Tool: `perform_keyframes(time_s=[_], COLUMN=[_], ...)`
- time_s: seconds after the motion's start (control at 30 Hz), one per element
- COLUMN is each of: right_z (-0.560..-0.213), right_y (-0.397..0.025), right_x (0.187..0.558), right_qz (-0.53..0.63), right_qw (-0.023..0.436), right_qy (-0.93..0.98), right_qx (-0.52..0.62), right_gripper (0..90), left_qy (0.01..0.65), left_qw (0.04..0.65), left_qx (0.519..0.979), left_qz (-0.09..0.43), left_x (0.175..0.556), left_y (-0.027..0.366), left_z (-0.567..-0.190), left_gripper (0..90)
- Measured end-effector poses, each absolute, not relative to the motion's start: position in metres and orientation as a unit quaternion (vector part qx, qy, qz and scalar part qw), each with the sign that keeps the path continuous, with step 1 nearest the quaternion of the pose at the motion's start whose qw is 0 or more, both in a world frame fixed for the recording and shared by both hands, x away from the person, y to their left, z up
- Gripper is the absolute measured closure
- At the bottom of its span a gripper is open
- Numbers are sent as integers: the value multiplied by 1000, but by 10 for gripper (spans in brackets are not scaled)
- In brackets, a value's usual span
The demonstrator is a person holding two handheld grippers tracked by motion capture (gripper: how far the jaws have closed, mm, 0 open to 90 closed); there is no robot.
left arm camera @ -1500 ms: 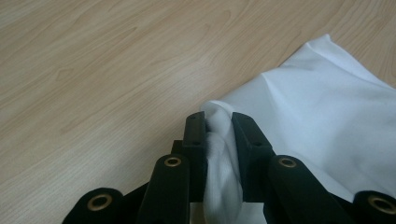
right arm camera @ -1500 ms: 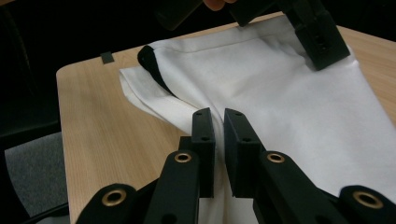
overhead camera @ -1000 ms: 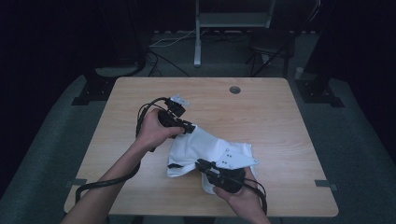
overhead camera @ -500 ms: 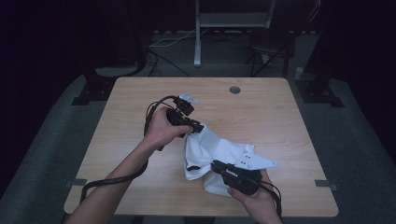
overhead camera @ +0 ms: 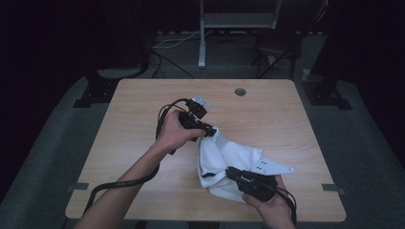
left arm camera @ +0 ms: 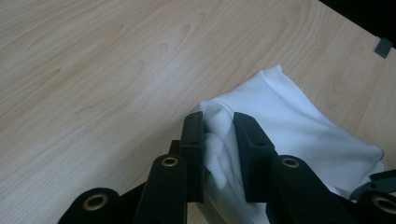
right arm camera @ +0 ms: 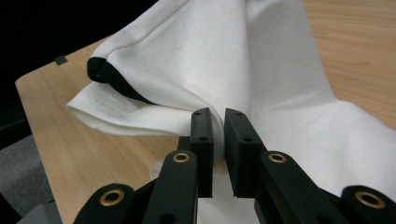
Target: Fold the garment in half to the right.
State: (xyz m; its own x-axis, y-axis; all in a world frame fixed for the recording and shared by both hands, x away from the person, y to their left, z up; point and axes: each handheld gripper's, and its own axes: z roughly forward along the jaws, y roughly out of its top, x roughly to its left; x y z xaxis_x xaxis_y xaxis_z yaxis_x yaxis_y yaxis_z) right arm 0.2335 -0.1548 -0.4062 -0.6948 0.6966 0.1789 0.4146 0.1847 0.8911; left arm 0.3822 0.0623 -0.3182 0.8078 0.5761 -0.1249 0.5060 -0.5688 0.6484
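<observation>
High view: both claws, left claw (overhead camera: 210,131) and right claw (overhead camera: 230,172), pinch the white garment (overhead camera: 229,157).

The left gripper (left arm camera: 218,140) has its two black jaws closed on a bunched fold of white cloth (left arm camera: 289,126). The cloth trails off to the right across the pale wooden worktop (left arm camera: 102,70).

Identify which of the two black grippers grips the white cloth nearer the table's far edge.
The left gripper: it pinches the white cloth at its far end; the right gripper grips it near the front edge.
</observation>
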Motion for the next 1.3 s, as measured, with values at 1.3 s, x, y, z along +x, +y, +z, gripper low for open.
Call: perform_keyframes(time_s=[1.3], right_z=[-430], right_y=[-184], right_x=[226], right_qz=[460], right_qw=[154], right_qy=[781], right_qx=[393], right_gripper=[692], left_qy=[308], left_qw=[403], left_qx=[861], left_qz=[10], left_x=[383], left_y=[12], left_z=[-359], left_gripper=[704])
